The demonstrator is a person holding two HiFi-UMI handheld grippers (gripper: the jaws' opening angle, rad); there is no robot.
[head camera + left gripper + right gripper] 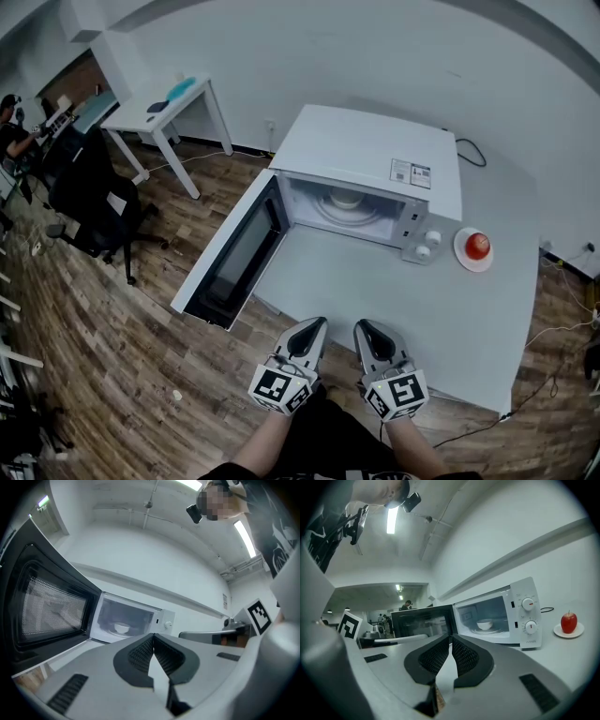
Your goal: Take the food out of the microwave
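Observation:
A white microwave [375, 164] stands on the grey table [375, 291] with its door [239, 255] swung fully open to the left. Inside, a small white bowl [346, 198] rests on the turntable; it also shows as the bowl [122, 628] in the left gripper view and the bowl [483, 624] in the right gripper view. My left gripper [317, 325] and right gripper [364, 327] hover side by side near the table's front edge, well short of the microwave. Both point level at the cavity. Each is shut with nothing between its fingers.
A red apple [478, 246] on a white saucer sits right of the microwave, near its dials [428, 244]. A black cable [472, 150] runs behind. On the floor at left are a white desk [169, 108] and a black office chair [94, 206].

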